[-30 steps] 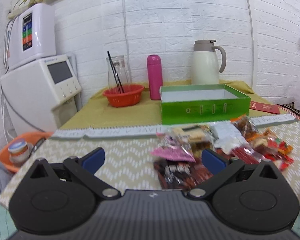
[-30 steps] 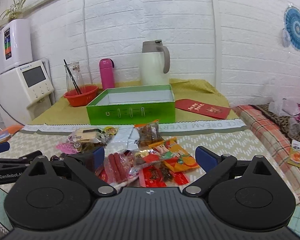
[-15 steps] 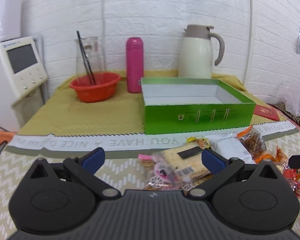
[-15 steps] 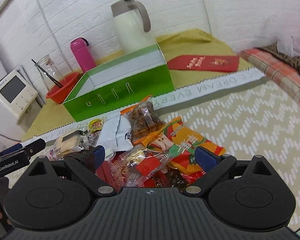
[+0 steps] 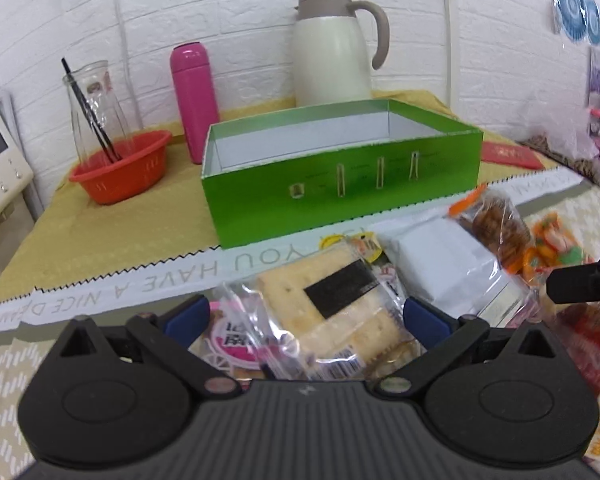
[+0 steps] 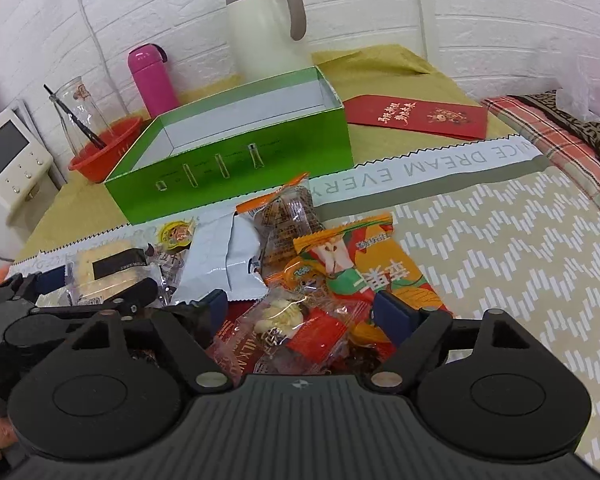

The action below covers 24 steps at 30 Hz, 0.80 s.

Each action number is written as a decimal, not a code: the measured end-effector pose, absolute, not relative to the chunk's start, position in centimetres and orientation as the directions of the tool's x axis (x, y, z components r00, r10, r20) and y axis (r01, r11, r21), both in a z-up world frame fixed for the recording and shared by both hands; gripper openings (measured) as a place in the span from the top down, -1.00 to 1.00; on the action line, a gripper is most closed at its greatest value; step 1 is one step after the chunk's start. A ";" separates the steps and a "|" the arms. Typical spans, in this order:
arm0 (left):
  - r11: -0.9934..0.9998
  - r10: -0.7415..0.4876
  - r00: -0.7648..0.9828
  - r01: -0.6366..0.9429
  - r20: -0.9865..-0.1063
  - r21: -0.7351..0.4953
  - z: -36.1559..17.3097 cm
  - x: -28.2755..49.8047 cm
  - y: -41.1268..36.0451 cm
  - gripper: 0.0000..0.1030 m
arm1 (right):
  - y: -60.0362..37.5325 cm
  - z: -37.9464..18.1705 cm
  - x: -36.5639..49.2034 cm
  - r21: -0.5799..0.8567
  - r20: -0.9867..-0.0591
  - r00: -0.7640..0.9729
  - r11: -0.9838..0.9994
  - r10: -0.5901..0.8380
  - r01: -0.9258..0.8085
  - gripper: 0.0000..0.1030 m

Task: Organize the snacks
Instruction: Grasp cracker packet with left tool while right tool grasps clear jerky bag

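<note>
A pile of wrapped snacks lies on the table in front of an open green box [image 5: 340, 184], which also shows in the right wrist view [image 6: 236, 168]. My left gripper [image 5: 304, 320] is open, its fingers on either side of a clear cracker packet [image 5: 332, 300]. That cracker packet [image 6: 108, 272] and the left gripper [image 6: 96, 284] show in the right wrist view. My right gripper [image 6: 300, 312] is open, low over red and clear sweet wrappers [image 6: 296, 332]. A white pouch [image 6: 220, 256], a brown snack bag [image 6: 288, 220] and an orange packet [image 6: 364, 264] lie just beyond.
Behind the box stand a cream thermos jug [image 5: 332, 48], a pink bottle [image 5: 194, 100], an orange bowl [image 5: 120, 168] and a glass carafe [image 5: 88, 108]. A red envelope [image 6: 416, 116] lies right of the box. A white appliance [image 6: 8, 160] stands at the far left.
Both grippers have moved forward and down onto the snack pile. The left gripper now straddles the cracker packet; the right has dropped over the sweet wrappers. Both stay open.
</note>
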<state>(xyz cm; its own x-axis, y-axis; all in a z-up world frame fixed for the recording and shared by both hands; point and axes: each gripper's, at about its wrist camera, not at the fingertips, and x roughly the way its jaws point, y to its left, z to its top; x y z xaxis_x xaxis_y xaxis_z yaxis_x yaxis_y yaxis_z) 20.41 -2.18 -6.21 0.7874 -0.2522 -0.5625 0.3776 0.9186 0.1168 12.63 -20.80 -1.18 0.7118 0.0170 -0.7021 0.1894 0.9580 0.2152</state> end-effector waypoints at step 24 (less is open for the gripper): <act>0.941 -0.324 0.834 0.334 -0.447 -0.060 -2.2 16.9 6.0 -0.99 | -21.0 -2.4 11.8 0.165 -0.642 0.767 0.978 0.008 0.129 -0.04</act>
